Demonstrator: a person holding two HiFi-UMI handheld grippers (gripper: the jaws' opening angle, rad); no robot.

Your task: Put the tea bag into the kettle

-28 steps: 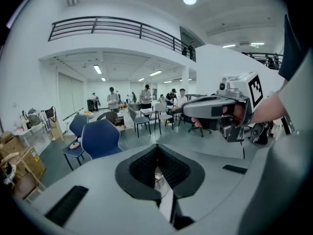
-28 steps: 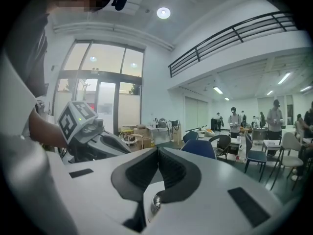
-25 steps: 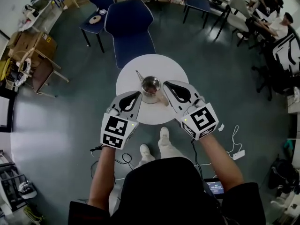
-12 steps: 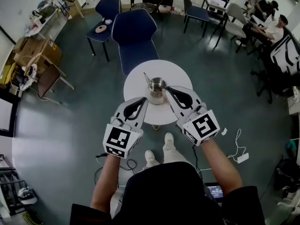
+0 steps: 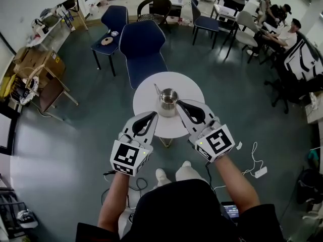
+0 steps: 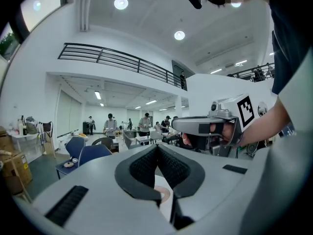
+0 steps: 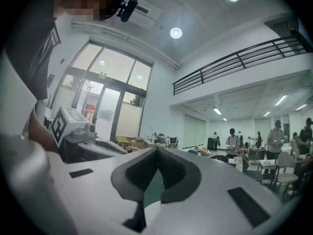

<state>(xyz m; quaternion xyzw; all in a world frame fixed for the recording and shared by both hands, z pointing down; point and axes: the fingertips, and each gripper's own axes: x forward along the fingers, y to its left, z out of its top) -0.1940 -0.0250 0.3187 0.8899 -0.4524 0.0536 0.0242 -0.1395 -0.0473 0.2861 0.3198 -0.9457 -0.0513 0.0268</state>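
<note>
Steel kettle (image 5: 168, 101) stands open-topped near the middle of your round white table (image 5: 187, 84), its spout toward the left. Its inside is too small to read, and the tea bag cannot be made out. A blue chair (image 5: 143, 49) sits just beyond the table. Your left claw (image 5: 153, 114) and right claw (image 5: 177, 103) hover over the table's near side, flanking the kettle, both pinched together on nothing.

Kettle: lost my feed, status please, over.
Left gripper shut, empty. Right gripper shut, empty. Kettle upright on round table; tea bag not seen. Path clear.
</note>
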